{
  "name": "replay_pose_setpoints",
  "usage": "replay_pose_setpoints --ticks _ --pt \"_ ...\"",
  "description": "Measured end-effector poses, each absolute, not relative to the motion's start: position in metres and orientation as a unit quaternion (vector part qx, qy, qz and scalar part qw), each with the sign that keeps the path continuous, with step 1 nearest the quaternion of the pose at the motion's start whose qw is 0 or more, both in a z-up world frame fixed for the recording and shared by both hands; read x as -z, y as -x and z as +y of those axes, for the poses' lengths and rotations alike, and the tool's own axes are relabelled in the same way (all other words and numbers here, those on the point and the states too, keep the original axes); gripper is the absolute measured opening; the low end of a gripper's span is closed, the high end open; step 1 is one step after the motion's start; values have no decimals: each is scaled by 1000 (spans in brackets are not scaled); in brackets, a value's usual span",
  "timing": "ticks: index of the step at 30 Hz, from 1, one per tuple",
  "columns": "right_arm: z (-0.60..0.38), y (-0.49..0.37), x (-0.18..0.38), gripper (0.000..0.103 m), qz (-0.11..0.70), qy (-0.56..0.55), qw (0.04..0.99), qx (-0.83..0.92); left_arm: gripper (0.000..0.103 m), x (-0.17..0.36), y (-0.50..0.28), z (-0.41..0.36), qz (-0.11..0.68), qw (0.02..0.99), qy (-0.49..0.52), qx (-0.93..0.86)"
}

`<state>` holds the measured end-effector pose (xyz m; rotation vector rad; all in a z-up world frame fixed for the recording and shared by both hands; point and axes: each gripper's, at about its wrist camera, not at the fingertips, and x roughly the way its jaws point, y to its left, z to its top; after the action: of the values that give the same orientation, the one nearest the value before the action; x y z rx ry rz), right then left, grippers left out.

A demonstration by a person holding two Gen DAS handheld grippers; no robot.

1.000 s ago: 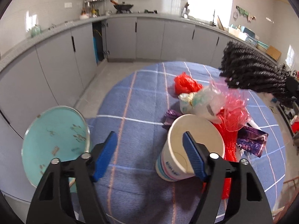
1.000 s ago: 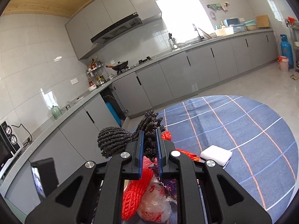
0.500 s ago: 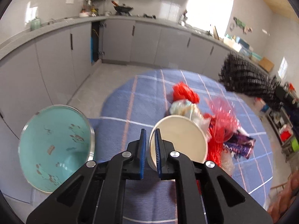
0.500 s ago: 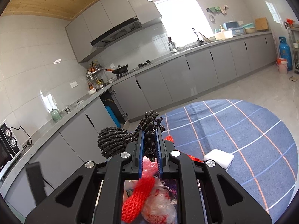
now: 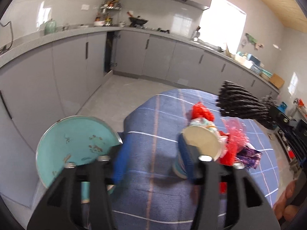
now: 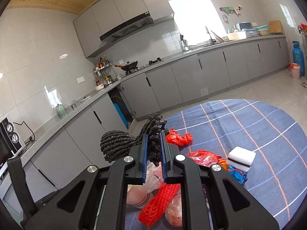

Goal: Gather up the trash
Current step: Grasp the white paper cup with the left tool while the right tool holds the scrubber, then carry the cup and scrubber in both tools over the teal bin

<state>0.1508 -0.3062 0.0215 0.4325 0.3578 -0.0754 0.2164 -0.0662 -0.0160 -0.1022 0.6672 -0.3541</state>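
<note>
I'm working in a home kitchen: grey cabinets [image 6: 191,80] run along the walls, a range hood [image 6: 126,28] hangs above a wok [image 6: 130,65] on the stove, a sink faucet [image 6: 209,34] stands under the window [image 6: 193,13].

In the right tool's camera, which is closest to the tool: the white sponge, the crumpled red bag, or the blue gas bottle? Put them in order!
From the right tool, which is shut on the black mop head:
1. Crumpled red bag, just ahead, slightly right.
2. White sponge, farther right on the blue checked cloth.
3. Blue gas bottle, far right, on the floor by the cabinets.
</note>
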Motion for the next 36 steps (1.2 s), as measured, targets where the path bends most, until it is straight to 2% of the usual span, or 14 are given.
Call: replay_pose_setpoints --ticks 1,4,11,12,13,15,19,26,36 --pt "-308 -150 -22 13 176 -213 960 41 74 16 -214 -72 324 926 49 188" --pt "-317 -147 -22 13 175 -214 960 55 83 19 -207 -93 324 921 40 212" --pt "-328 -147 -15 13 186 -223 955 64 85 50 -224 -145 337 918 -15 207" --pt "-328 -147 -14 13 187 -224 954 64 84 51 -227 -147 335 919 -14 205" --pt "-328 -147 -14 13 188 -225 954 63 78 52 -229 -148 332 921 -15 203" --pt "-328 -148 -12 13 191 -226 953 61 58 54 -232 -148 329 921 -20 206" --pt "-328 -151 -10 13 193 -227 953 61 50 54 -234 -143 325 921 -16 213" --pt "-321 -155 -14 13 189 -225 954 57 48 29 -221 -111 293 936 0 196" --pt "-260 -176 -8 13 216 -196 956 -6 50 0 -215 -14 263 960 39 90"
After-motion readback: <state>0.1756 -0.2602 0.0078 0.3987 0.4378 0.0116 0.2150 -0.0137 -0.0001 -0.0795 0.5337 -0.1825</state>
